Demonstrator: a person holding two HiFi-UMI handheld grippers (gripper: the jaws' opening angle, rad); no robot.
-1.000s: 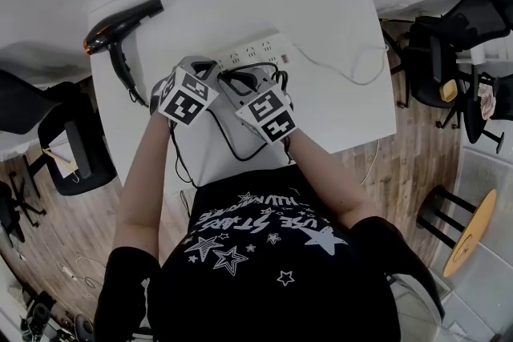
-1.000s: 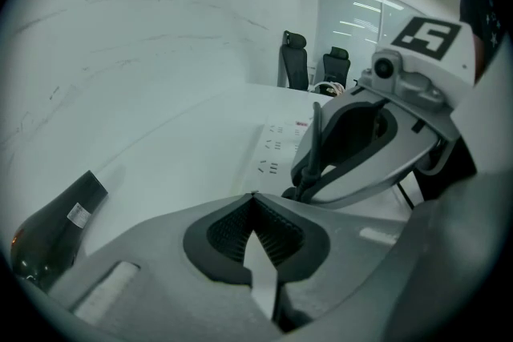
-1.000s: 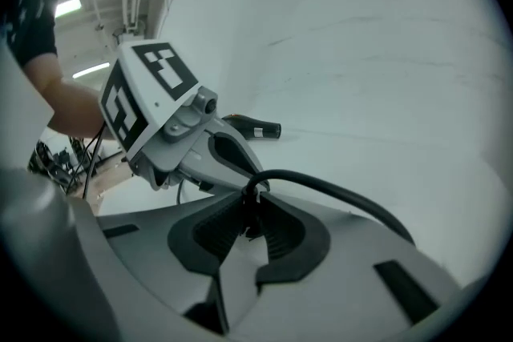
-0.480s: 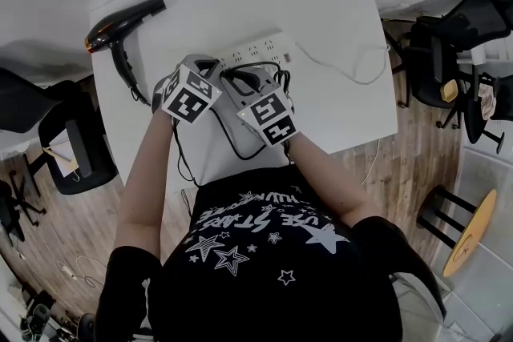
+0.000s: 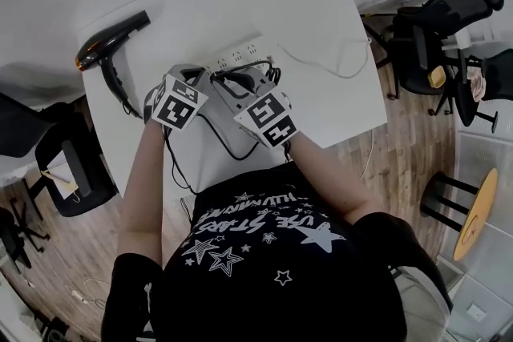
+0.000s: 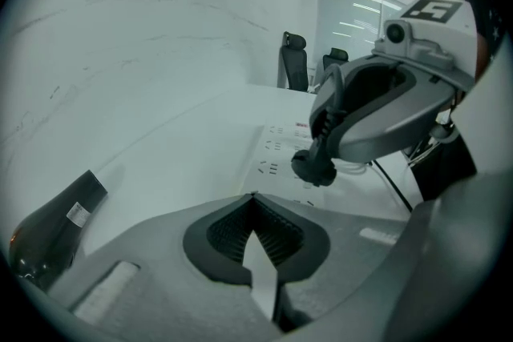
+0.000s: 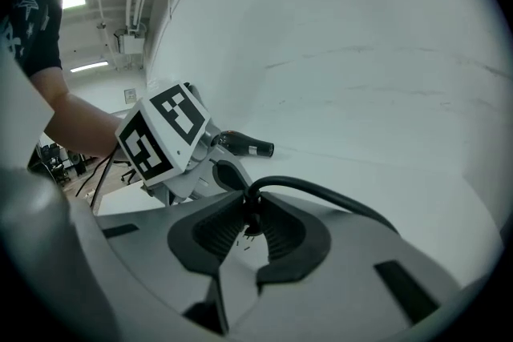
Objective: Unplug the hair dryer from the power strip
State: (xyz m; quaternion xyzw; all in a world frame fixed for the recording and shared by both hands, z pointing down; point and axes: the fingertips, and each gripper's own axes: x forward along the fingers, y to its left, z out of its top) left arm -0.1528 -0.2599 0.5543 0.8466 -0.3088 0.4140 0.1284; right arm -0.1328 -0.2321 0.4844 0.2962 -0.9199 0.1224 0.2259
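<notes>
Step in hand: the pull itself. Right gripper (image 7: 250,214) has its jaws clamped on the round black plug (image 6: 314,166). They have just been easing a little wider, with the plug between them. The plug's black cord (image 7: 321,192) arcs away from the pads. In the left gripper view the plug hangs just above the long white power strip (image 5: 240,54); I judge its pins are out of the socket, or very nearly.

Left gripper (image 6: 253,203): jaws together, nothing between them, tips down at the near end of the strip, apparently bracing it. Black hair dryer (image 5: 108,38) lies untouched at the far left corner of the white worktop (image 5: 304,20), well apart from both grippers.

Next move, as I read it: carry the plug clear of the strip and set it on bare worktop. Keep a firm hold until it is down, since the grip looks to be loosening.

Containers: none on the worktop. The strip's visible sockets look empty; its white lead (image 5: 337,70) trails off to the right.
</notes>
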